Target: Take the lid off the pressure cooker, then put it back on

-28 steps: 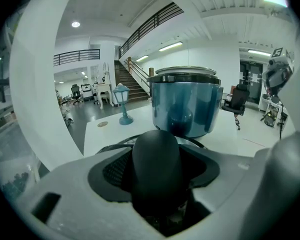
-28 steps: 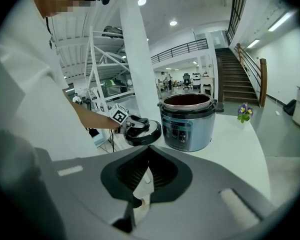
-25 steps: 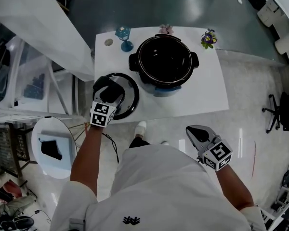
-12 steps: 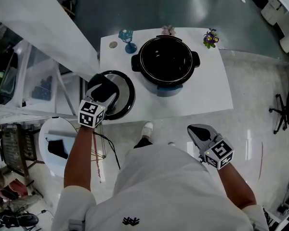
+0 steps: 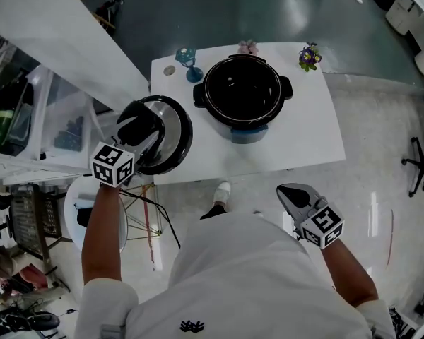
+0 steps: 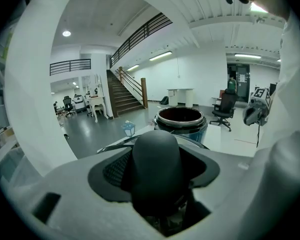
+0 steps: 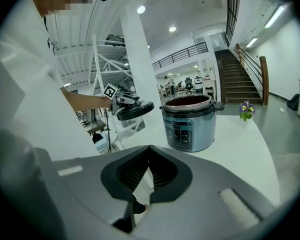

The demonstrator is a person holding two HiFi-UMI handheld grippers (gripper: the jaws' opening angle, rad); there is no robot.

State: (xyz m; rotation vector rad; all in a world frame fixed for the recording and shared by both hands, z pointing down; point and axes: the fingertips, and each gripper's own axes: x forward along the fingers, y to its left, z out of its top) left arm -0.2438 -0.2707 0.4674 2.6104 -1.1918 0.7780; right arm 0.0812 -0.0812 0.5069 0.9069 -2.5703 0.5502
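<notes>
A white rectangular table (image 5: pixel 304 133) at upper centre of the head view bears the open blue-grey pressure cooker (image 5: pixel 242 90). Its round black steel-rimmed lid (image 5: pixel 178 136) hangs at centre left, knob (image 6: pixel 157 164) clamped in the left gripper (image 5: pixel 145 129). The right gripper (image 5: pixel 290 193), lower right, has its jaws together, empty

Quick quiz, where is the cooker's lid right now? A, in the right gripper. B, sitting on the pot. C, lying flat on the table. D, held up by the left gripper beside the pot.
D: the left gripper is closed on the lid at its knob, holding it in the air beside the open pot, while the right gripper is empty.
</notes>
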